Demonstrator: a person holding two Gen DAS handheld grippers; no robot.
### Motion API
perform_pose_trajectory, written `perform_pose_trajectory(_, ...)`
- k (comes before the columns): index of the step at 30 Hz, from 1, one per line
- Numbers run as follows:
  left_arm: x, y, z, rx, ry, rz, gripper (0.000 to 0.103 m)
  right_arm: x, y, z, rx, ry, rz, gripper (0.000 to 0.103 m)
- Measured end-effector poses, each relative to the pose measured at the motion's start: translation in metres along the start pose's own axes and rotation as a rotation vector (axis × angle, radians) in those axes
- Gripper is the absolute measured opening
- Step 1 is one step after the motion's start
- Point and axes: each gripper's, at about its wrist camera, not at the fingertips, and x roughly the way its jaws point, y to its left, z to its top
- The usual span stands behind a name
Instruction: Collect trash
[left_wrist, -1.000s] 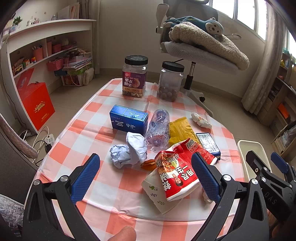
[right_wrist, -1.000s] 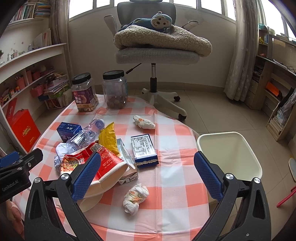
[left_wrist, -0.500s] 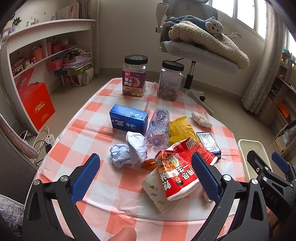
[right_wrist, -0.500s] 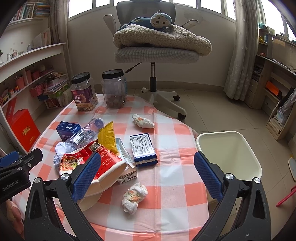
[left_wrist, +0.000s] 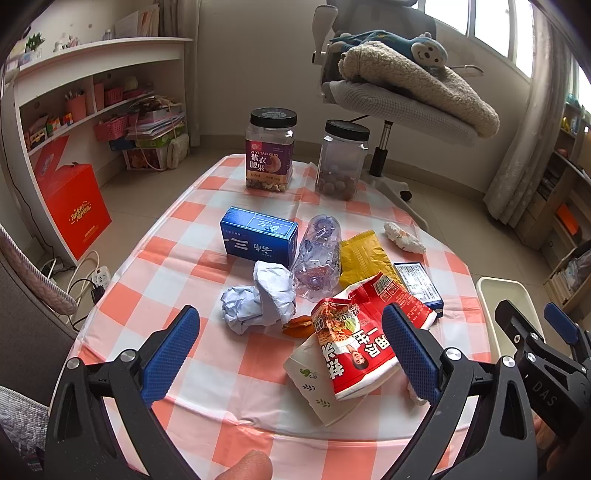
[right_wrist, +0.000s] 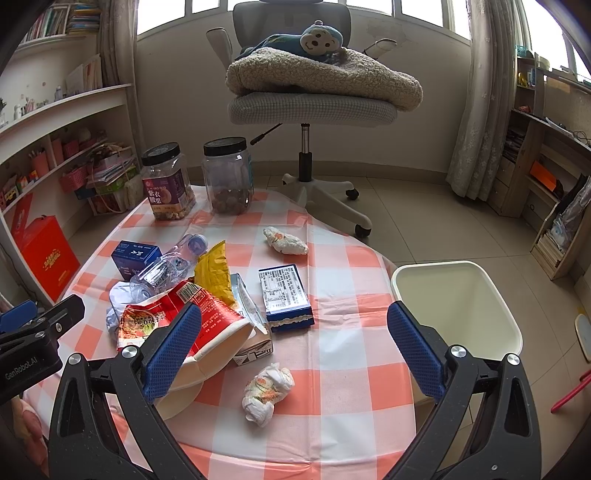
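Observation:
Trash lies on a round table with an orange-checked cloth (left_wrist: 207, 266): crumpled white paper (left_wrist: 258, 299), a crushed clear bottle (left_wrist: 319, 254), a yellow wrapper (left_wrist: 364, 258), a red noodle cup (left_wrist: 354, 343), a blue box (left_wrist: 258, 236), a flat blue box (right_wrist: 286, 295) and two wadded tissues (right_wrist: 267, 391) (right_wrist: 284, 240). A cream bin (right_wrist: 458, 306) stands right of the table. My left gripper (left_wrist: 291, 354) is open and empty above the near edge. My right gripper (right_wrist: 291, 354) is open and empty above the near tissue.
Two black-lidded jars (left_wrist: 271, 149) (left_wrist: 341, 158) stand at the table's far edge. A grey office chair (right_wrist: 310, 107) with a blanket and plush monkey is behind. White shelves (left_wrist: 92, 96) and a red box (left_wrist: 74, 206) are at the left.
Both grippers have crept slightly forward over the table. Nothing was grasped or moved.

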Motion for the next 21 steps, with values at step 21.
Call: perform_pose_trajectory(21, 0.0008, 0.0024, -0.0013, 0.000, 0.004, 0.003, 0.096, 0.0009, 0.0007, -0.0007, -0.002, 0.002, -0.001, 0.096)
